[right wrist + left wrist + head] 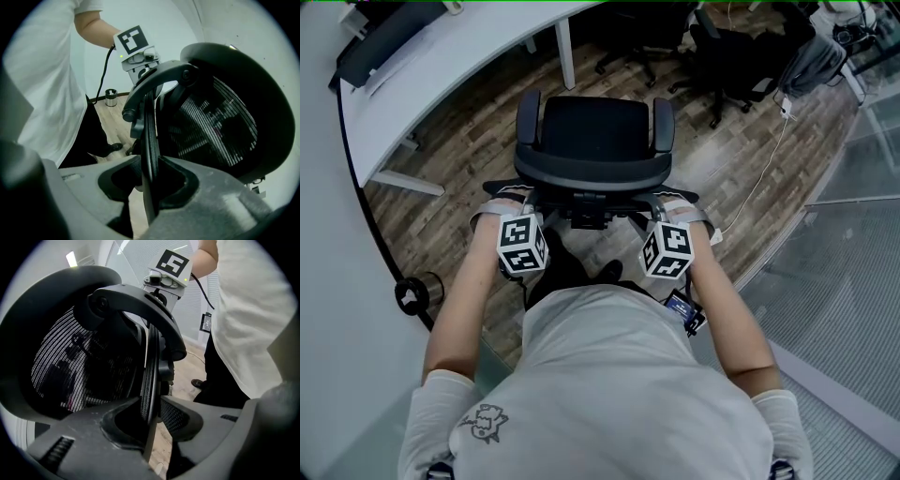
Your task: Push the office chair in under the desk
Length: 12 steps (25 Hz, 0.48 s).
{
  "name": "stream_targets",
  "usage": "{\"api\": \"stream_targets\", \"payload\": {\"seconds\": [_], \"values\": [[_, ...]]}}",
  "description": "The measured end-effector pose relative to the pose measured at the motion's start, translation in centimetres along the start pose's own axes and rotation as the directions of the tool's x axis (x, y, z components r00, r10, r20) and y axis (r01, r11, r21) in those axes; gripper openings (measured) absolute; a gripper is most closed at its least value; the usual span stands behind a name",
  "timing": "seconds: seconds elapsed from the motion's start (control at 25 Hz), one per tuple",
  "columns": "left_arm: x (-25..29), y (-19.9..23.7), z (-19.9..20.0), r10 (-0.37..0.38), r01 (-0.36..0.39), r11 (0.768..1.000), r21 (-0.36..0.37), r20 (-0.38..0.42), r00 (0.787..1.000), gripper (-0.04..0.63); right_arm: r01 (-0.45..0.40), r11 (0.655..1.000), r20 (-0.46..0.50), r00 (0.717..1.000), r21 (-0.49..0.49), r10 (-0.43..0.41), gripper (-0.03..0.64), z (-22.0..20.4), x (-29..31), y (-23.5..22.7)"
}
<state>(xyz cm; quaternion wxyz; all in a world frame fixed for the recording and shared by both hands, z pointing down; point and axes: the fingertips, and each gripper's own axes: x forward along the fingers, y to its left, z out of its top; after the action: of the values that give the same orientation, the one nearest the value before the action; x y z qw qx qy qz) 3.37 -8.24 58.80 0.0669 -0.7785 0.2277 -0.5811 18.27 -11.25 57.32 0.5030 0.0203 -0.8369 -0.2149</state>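
A black office chair [592, 131] stands on the wood floor in front of me, its seat facing the white desk [441, 66] at the upper left. The chair is not under the desk top. Its mesh backrest [591, 175] is nearest to me. My left gripper [502, 202] is shut on the backrest's left edge, and my right gripper [681, 202] on its right edge. In the left gripper view the backrest's rim [149, 376] runs between the pads of the left gripper [152, 411]. The right gripper view shows the rim [149, 131] pinched in the right gripper [151, 173].
A desk leg [566, 52] stands just beyond the chair. Other black chairs [722, 56] crowd the top right. A white cable [759, 178] trails over the floor on the right. A small metal can [431, 286] and a black reel [411, 295] sit by the left wall.
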Motion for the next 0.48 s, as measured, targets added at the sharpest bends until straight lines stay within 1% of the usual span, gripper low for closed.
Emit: {"api": "stream_targets", "payload": {"seconds": [0.2,0.4,0.48], "values": [[-0.3,0.9,-2.9,0.009,-0.011,0.998,-0.060,-0.041,0.999,0.115,-0.019,0.999,0.013,1.000,-0.038,0.019,0.117,2.3,2.2,-1.4],[-0.9,2.7,-6.4,0.044,-0.049,0.994,-0.097,-0.046,0.998,0.114,-0.030,0.996,0.014,0.999,-0.081,0.032,0.121,5.1,5.0,-4.0],[-1.2,3.1,-7.9,0.048,-0.053,0.992,-0.119,-0.049,0.998,0.114,-0.044,0.994,0.011,0.999,-0.095,0.045,0.121,6.5,6.2,-4.8]]}}
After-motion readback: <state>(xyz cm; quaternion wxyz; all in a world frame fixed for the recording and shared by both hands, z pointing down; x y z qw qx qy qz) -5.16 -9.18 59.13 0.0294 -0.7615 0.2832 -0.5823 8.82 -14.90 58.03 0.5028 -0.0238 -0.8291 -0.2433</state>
